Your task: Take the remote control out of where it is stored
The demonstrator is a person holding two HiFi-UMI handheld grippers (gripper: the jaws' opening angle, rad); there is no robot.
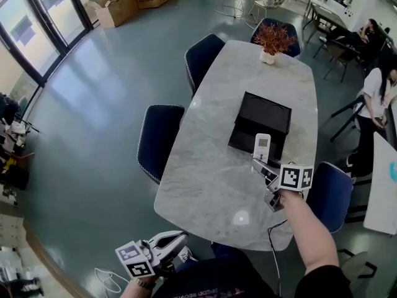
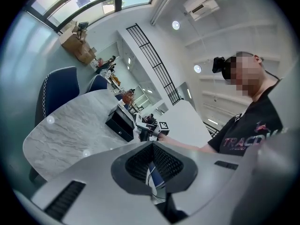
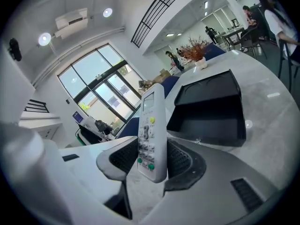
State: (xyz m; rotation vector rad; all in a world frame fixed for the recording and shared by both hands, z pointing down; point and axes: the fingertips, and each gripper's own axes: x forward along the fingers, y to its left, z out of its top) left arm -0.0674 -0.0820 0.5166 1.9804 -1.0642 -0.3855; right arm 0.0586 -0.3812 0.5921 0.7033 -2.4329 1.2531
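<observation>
- Closest to us, low and well short of the box, hung the left gripper [image 1: 177, 241]. Its own view showed its claw [image 2: 152, 146] closed together on nothing, with only a cable visible below the pads.
- We took as our landmark the black, rectangular, open-lidded storage box [image 1: 263, 120], which sat on the pale grey, marble-patterned table [image 1: 211, 185].
- At the near edge of that box we saw the right gripper [image 1: 265, 166] with its claw clamped on the lower end of the slim white plastic remote control [image 1: 262, 146].
- From the right gripper view, the remote control [image 3: 151, 135] stood upright between the pads [image 3: 180, 161], display end up. The box [image 3: 211, 118] lay behind it and looked bare inside, as far as we could see.
- We judged the main step done, since the remote control was out of the box and held clear above the table.
- What seemed left, in our reading, was to carry it away from the box or lay it on the table.
- Beyond the far end of the box stood a red-leaved plant in a small white pot [image 1: 273, 42].
- For writing, we could read only "TRAC" at the start of the print on the person's dark shirt [image 2: 243, 142].
- Button labels on the remote control were too small to read, and the cube [image 1: 296, 177] on the right gripper bore only black-and-white square markers.
</observation>
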